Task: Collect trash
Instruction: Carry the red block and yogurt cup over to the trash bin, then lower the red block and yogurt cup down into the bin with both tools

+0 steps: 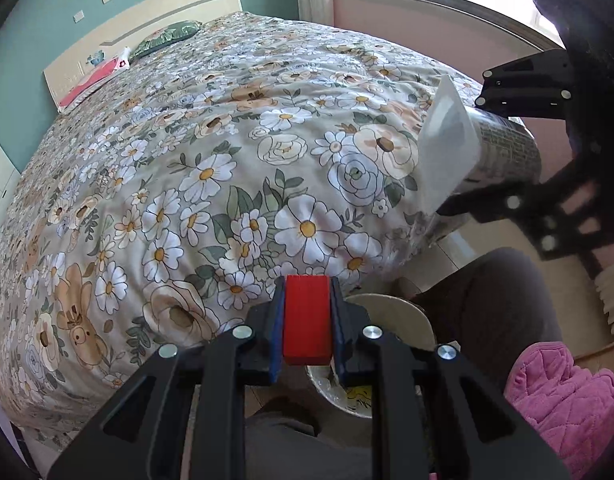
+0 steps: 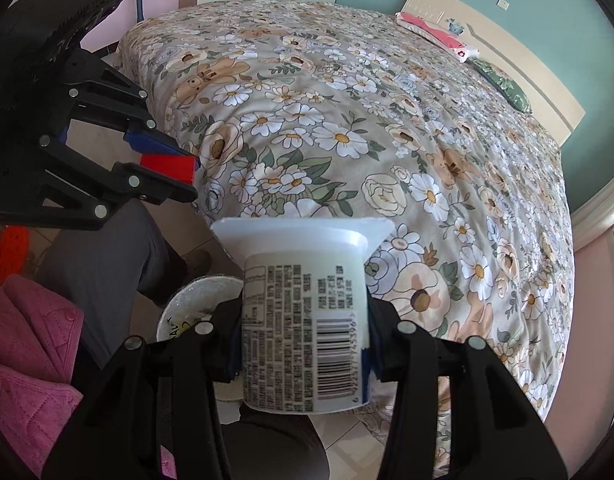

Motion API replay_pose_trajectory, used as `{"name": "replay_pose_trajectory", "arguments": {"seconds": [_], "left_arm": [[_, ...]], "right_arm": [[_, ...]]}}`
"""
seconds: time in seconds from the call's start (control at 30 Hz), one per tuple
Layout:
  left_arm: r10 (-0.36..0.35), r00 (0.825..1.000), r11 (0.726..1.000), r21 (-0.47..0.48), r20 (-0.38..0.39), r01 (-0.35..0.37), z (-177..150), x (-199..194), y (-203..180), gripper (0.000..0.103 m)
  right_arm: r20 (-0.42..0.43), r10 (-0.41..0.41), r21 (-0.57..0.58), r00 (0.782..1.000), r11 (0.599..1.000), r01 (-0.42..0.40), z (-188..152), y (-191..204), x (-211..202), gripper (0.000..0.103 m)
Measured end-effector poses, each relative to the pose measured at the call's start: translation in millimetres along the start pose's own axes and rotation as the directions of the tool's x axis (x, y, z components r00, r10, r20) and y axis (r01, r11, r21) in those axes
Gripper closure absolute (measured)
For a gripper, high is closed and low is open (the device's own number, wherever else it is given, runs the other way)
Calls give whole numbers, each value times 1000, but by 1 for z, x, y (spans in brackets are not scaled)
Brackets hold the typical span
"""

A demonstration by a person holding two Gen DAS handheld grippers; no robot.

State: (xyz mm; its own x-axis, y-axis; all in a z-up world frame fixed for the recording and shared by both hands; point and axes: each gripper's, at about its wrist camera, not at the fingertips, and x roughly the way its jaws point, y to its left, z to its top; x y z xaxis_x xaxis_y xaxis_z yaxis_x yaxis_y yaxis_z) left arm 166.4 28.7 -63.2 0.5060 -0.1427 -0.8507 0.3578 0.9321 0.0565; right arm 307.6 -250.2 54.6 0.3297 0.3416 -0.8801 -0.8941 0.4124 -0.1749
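The left tool (image 1: 307,320) is clamped on a small red rectangular block (image 1: 307,318), above the near edge of the bed with its floral quilt (image 1: 211,168). Below it, a round paper bowl (image 1: 391,320) sits on the floor beside the person's grey-trousered leg (image 1: 503,312). The right tool (image 2: 305,344) grips a white plastic yogurt cup with a printed label (image 2: 305,320), its rim pointing away towards the bed.

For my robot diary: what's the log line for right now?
left gripper: shut on red block | right gripper: shut on yogurt cup | bowl below
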Motion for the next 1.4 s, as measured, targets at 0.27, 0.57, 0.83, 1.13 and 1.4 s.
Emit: {"name": "replay_pose_trajectory", "arguments": {"seconds": [0.27, 0.57, 0.83, 1.13, 1.4], "left_arm": [[-28, 997, 999, -18, -72, 27, -28, 39, -5, 81], [-59, 988, 998, -34, -146, 55, -53, 78, -9, 81], [-87, 973, 996, -52, -215, 78, -74, 114, -16, 81], [-123, 952, 991, -81, -280, 104, -92, 153, -24, 81], [-152, 931, 987, -104, -331, 124, -103, 186, -28, 81]], "right_arm": [[-78, 37, -12, 996, 999, -38, -31, 24, 40, 55], [-148, 114, 38, 982, 993, -109, -64, 42, 83, 55], [-196, 175, 76, 965, 984, -163, -87, 59, 116, 55], [-245, 232, 128, 941, 970, -206, -109, 65, 153, 55], [-282, 268, 174, 921, 958, -226, -126, 65, 187, 55]]}}
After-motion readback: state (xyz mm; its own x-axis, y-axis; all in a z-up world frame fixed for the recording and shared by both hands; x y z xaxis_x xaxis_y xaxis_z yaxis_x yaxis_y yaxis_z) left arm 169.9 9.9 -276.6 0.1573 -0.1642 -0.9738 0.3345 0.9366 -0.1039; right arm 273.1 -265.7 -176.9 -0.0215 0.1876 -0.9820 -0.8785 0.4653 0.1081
